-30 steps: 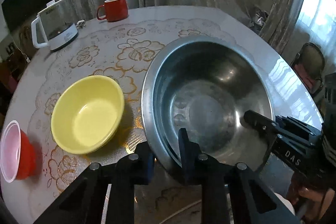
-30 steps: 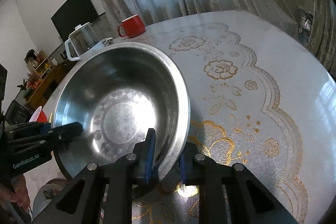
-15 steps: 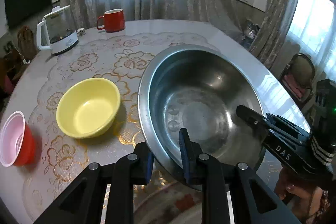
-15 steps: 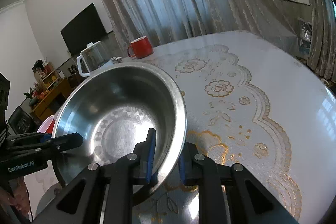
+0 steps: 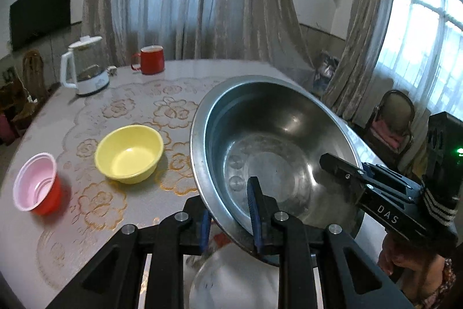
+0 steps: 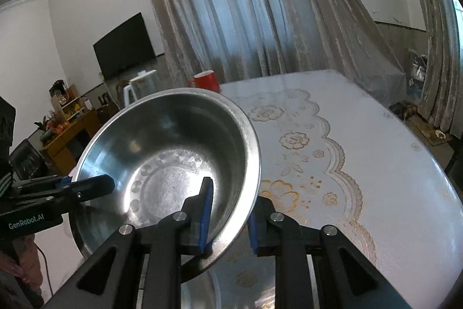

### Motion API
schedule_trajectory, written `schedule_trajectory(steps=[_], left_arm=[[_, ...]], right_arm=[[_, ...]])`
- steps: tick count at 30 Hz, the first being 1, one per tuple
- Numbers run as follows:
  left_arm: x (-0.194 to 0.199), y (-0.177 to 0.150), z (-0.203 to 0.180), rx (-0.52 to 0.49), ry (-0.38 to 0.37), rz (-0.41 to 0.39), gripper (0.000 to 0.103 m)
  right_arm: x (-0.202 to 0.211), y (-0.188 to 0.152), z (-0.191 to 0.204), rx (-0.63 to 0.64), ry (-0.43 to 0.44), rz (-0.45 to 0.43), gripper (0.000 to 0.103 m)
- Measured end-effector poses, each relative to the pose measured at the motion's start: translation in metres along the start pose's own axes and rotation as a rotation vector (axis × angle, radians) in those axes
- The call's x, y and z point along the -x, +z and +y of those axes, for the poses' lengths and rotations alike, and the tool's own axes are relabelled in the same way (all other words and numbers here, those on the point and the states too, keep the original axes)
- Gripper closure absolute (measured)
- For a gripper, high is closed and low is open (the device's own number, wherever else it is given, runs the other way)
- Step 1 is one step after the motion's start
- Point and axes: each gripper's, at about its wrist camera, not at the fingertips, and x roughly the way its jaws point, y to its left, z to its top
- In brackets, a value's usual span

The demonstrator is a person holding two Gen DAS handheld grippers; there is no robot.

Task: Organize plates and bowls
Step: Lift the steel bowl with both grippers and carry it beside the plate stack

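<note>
Between the two tongs, the large round stainless-steel basin (image 5: pixel 277 147) is held clear of the floral-patterned round table (image 5: pixel 95 193), tipped toward the cameras. The left tongs (image 5: pixel 230 218) are clenched on the near-left part of its rim, one blue-padded finger inside the wall and one outside; the right tongs (image 6: pixel 228 218) are clenched on the opposite rim in the same way. Left of the left tongs, the shallow yellow plastic bowl (image 5: pixel 128 154) rests on the table, and further left stands the small red cup with a pale pink inside (image 5: pixel 36 187); neither has been nested or grouped, so the sorting is judged to be at an early stage, with the basin not yet set down and the smaller vessels left to be gathered. Far ahead of the tongs a white electric kettle (image 5: pixel 85 66) and a red mug (image 5: pixel 150 60) stand near the table's far edge. Below the left tongs a pale rounded object (image 5: pixel 231 280) is cut off by the fingers and cannot be identified; the basin's underside is hidden in both views.
</note>
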Motion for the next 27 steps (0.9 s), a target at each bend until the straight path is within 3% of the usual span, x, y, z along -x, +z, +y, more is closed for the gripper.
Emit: schedule_trajectory(steps=[6, 14, 27], left_arm=[[0.041, -0.020, 0.018, 0.035, 0.016, -0.057, 0.077], [0.085, -0.061, 0.064, 0.144, 0.039, -0.076, 0.077], [0.130, -0.125, 0.131, 0.252, 0.189, -0.093, 0.077]], right_arm=[[0.021, -0.006, 0.031, -0.003, 0.051, 0.004, 0.083], [0.034, -0.026, 0.084, 0.000, 0.158, 0.047, 0.083], [0.011, -0.057, 0.182, 0.081, 0.250, 0.170, 0.083]])
